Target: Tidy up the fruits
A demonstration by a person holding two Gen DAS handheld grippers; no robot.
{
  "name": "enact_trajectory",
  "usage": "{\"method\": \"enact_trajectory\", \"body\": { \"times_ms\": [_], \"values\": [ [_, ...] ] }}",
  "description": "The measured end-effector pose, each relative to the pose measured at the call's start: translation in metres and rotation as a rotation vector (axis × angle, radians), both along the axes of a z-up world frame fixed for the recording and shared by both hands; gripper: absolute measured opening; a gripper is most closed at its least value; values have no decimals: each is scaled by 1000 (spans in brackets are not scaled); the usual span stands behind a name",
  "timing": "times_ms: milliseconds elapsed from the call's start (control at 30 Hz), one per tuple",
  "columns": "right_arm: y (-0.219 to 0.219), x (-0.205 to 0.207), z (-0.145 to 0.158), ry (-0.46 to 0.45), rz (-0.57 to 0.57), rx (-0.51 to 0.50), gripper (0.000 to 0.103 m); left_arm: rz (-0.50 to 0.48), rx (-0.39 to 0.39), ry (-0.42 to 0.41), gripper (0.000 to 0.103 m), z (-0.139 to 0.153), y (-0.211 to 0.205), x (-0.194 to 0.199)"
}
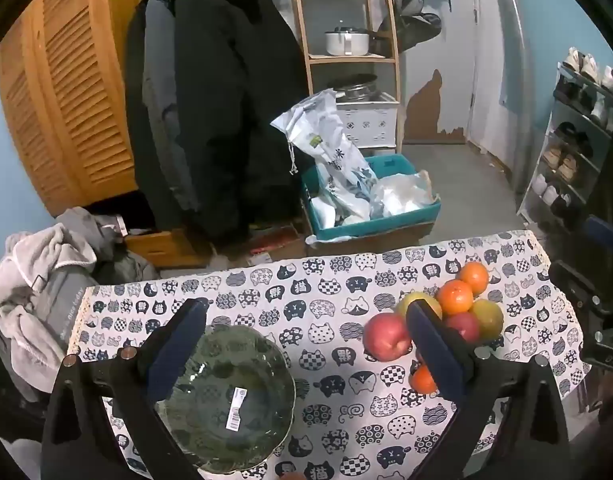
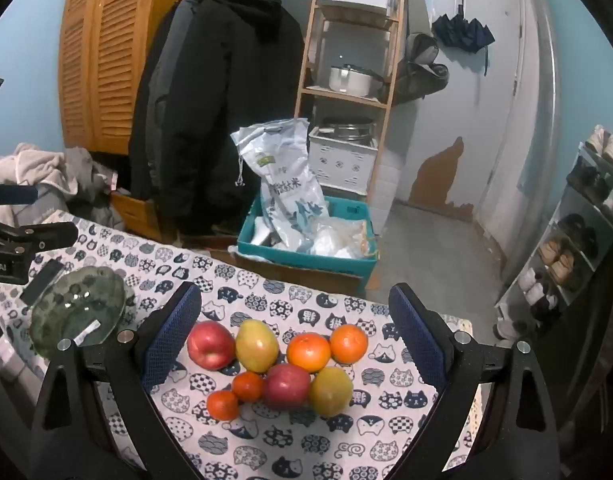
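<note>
Fruits (image 2: 282, 368) lie clustered between the right tool's (image 2: 294, 332) spread-apart fingers, untouched.

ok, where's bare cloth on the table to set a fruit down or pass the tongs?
Free: the strip of tablecloth between the glass bowl and the red apple, and the near edge in front of the fruit pile. The bowl itself holds nothing. Crowded: the right side, where eight fruits sit touching, and the far edge close behind them.

i see the worktop (image 2: 290, 452) under a cat-print cloth (image 2: 346, 432); on it a glass bowl (image 2: 78, 312) and clustered fruits (image 2: 282, 364).
</note>
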State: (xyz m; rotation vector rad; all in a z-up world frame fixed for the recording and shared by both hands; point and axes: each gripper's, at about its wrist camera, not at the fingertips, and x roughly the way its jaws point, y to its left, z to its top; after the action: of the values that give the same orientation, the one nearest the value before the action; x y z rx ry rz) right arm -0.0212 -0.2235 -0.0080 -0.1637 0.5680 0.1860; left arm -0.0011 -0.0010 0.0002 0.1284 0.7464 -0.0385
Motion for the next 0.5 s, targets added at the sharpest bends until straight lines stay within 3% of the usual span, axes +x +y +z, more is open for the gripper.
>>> {"method": "enact_trajectory", "body": {
  "times_ms": [267, 500],
  "values": [
    [-1, -1, 0, -4, 8, 4, 93, 3, -9, -13, 101, 3, 2, -9],
    [5, -2, -1, 14, 36, -1, 93, -15, -35, 27, 101, -7, -3, -2]
  ]
}}
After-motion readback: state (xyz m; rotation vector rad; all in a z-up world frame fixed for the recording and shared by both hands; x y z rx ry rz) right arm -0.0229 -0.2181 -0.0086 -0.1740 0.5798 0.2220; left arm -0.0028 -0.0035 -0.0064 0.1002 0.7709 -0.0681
